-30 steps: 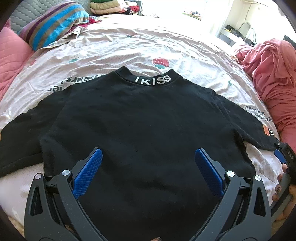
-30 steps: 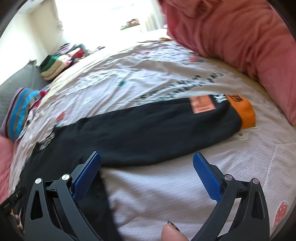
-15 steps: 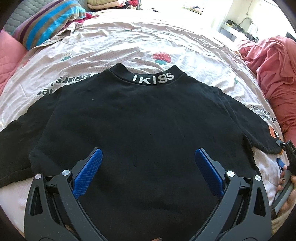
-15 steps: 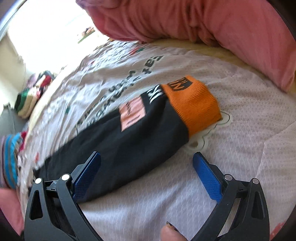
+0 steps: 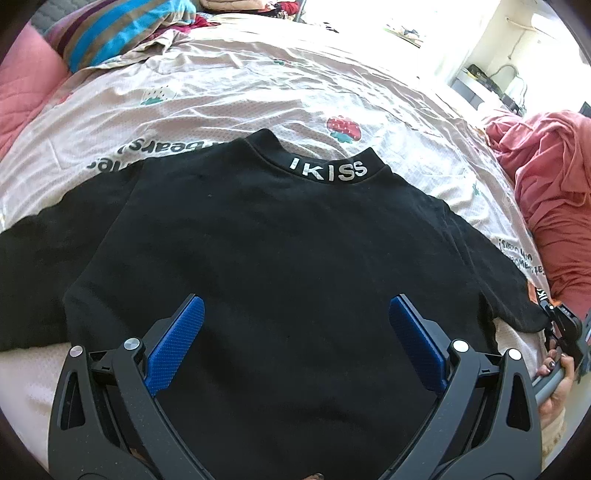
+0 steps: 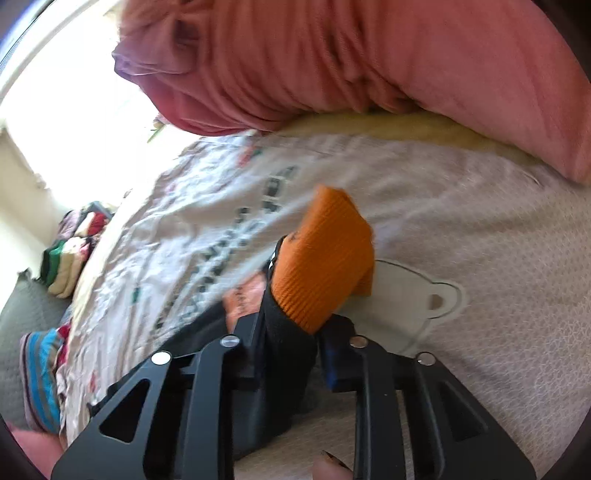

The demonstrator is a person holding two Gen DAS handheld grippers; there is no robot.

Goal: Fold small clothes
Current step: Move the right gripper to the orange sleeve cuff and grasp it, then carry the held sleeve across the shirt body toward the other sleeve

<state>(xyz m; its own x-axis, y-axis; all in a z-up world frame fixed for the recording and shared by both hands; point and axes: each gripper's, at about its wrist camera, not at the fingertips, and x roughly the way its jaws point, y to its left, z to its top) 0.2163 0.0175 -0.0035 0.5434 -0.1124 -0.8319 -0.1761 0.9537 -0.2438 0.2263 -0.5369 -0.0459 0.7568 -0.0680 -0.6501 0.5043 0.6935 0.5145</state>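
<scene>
Two grippers are in play, and they stand very differently. Nearest in the left wrist view, the left gripper [image 5: 293, 328] hangs with its blue pads spread wide and nothing between them, over the lower body of a black sweatshirt [image 5: 280, 258] that lies flat, back up, on the bed sheet [image 5: 258, 99]. Its sleeves run out to either side, and the collar lettered IKISS [image 5: 328, 170] points away from the camera.

At the sweatshirt's right sleeve end, the right gripper [image 6: 291, 332] is clenched on the black sleeve [image 6: 284, 354] just behind the orange cuff [image 6: 325, 258], which stands up out of the jaws, off the sheet. The picture is smeared there, so how deep the cloth sits between the pads cannot be told.

Judging from this, the sleeve is about to be carried inward across the body. The bite looks narrow and close to the cuff; a quick pull could let the knit slip free, or drag the shoulder and skew the whole garment, since the left gripper pins nothing down. A sleeve laid at a slant would leave a crooked fold.

Farther off, a pink blanket [image 6: 369, 62] is heaped beside the cuff and could snag a wide swing. Beyond lie a striped pillow [image 5: 114, 29] and stacked folded clothes [image 6: 70, 266].
</scene>
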